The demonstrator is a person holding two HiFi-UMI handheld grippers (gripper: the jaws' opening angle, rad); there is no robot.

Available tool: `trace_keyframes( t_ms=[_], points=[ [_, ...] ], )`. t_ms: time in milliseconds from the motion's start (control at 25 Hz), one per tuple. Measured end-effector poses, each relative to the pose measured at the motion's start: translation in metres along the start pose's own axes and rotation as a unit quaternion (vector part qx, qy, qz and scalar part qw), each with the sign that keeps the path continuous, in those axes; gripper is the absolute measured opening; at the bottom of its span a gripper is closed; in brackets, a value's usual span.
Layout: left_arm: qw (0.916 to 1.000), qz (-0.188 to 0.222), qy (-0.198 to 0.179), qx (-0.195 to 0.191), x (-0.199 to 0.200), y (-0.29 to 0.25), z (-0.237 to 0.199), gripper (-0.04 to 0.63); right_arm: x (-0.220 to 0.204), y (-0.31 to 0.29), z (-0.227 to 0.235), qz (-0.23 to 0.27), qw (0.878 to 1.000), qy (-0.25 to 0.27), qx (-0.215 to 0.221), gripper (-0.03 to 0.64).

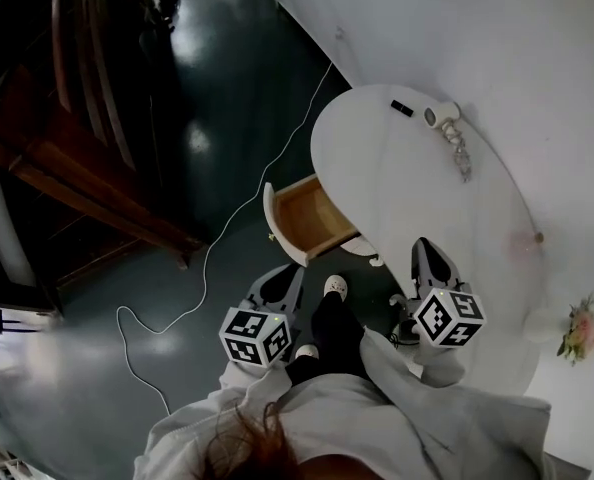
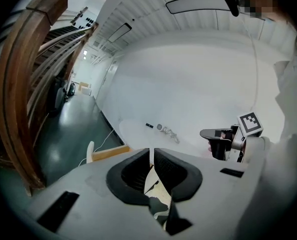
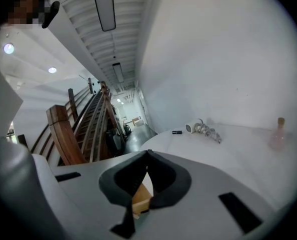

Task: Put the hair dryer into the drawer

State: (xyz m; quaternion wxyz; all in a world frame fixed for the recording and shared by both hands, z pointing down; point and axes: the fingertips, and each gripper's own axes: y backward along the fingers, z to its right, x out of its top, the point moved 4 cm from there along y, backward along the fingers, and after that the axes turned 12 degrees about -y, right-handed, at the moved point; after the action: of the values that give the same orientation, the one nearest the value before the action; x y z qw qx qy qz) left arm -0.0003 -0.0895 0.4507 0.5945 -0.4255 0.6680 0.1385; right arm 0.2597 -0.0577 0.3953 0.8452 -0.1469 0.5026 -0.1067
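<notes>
Head view: we see the hair dryer (image 1: 442, 116) lying at the far end of the tabletop (image 1: 407, 193), well apart from the open drawer (image 1: 310, 218). Left gripper view: our left gripper (image 2: 151, 153) is closed and empty. Right gripper view: our right gripper (image 3: 147, 156) is also closed and empty.

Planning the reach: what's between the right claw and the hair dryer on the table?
Bare white tabletop, plus the coiled cord of the hair dryer trailing toward the right claw. Head view shows it.
</notes>
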Motion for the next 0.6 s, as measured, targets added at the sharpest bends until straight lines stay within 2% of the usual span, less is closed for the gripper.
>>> trace_keyframes(
  t_ms=[280,600],
  points=[
    [0.9995,-0.009,-0.005,-0.03,0.027,-0.054,-0.003,0.037,0.054,-0.039,0.027,0.002,1.0,-0.001,-0.01,0.051],
    [0.9992,-0.012,-0.012,-0.037,0.053,-0.103,-0.01,0.037,0.135,-0.079,0.066,0.016,0.999,0.041,-0.006,0.051]
  ],
)
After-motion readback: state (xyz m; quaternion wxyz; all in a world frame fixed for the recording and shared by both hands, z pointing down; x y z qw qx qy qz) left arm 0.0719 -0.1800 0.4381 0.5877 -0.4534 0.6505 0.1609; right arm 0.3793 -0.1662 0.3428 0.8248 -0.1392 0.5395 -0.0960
